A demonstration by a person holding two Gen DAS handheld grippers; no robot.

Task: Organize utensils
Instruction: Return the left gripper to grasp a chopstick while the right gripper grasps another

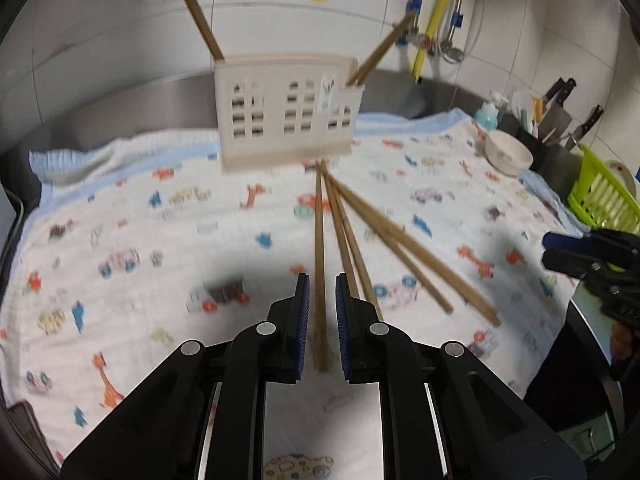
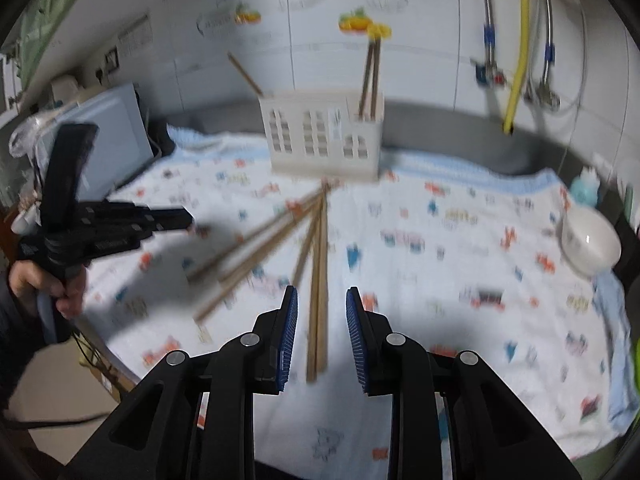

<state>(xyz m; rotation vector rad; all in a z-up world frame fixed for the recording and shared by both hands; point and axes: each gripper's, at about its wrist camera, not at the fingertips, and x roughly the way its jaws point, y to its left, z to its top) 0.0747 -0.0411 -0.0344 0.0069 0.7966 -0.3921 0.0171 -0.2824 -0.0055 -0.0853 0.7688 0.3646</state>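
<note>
Several brown wooden chopsticks (image 1: 362,236) lie fanned out on the patterned cloth (image 1: 160,220) in front of a cream slotted utensil holder (image 1: 286,110). The holder has chopsticks standing in it: one at its left end (image 1: 202,24) and a pair at its right end (image 1: 382,50). My left gripper (image 1: 322,280) is open, its jaws either side of the leftmost lying chopstick (image 1: 319,264). My right gripper (image 2: 322,292) is open above the near ends of two lying chopsticks (image 2: 318,312). The holder (image 2: 320,138) and the left gripper (image 2: 120,224) also show in the right wrist view.
A white bowl (image 1: 508,154) sits at the cloth's right edge, with a knife block (image 1: 560,120), a teal bottle (image 1: 486,114) and a green basket (image 1: 604,196) beyond. Pipes and a yellow hose (image 1: 438,20) hang on the tiled wall. A grey appliance (image 2: 108,136) stands at left.
</note>
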